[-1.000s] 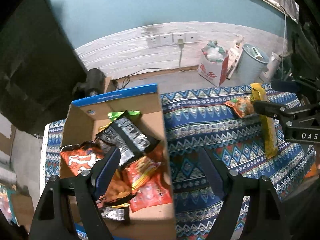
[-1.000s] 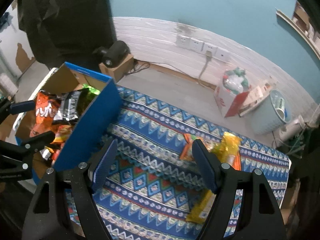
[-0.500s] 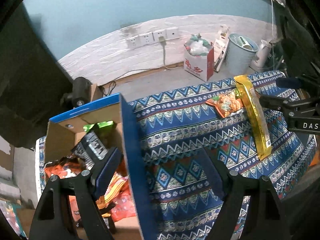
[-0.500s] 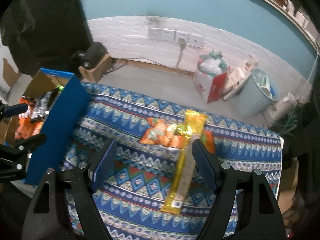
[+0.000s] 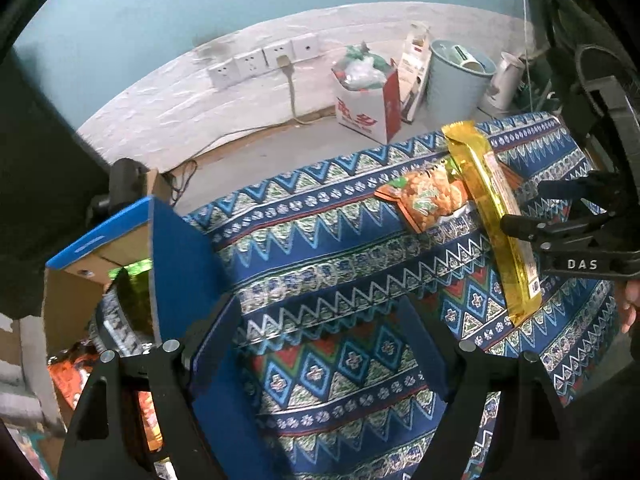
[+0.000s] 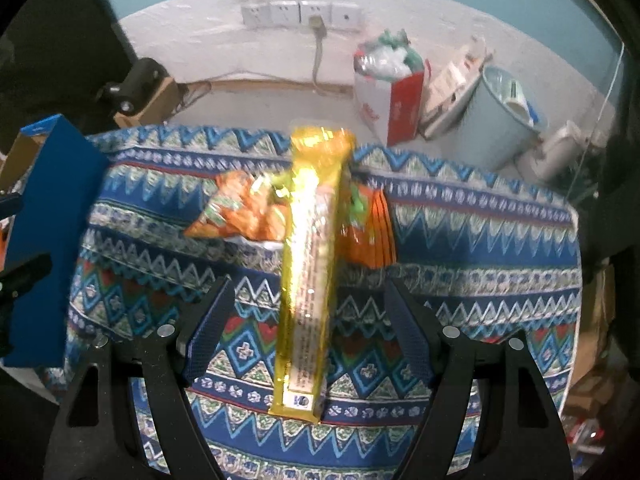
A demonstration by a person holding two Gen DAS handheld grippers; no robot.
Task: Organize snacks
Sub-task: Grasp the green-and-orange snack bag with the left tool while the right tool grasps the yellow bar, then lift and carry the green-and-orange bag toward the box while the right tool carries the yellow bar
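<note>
Your right gripper (image 6: 308, 312) hangs with jaws apart astride the long gold snack packet (image 6: 310, 264), pads clear of it. Your left gripper (image 5: 320, 336) gapes empty over the patterned cloth (image 5: 320, 248) beside the blue snack box (image 5: 176, 264).

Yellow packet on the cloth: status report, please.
Both hand-held grippers open, empty; right hand-held gripper straddles the yellow packet, not touching. Packet lies across an orange snack bag. Left hand-held gripper over bare cloth beside the box.

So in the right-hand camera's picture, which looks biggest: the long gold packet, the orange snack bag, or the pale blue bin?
1. Long gold packet, though it lies nearest the camera.
2. Orange snack bag and pale blue bin look alike; the packet hides part of the bag and the bin stands farther off, so I won't rank them.
</note>
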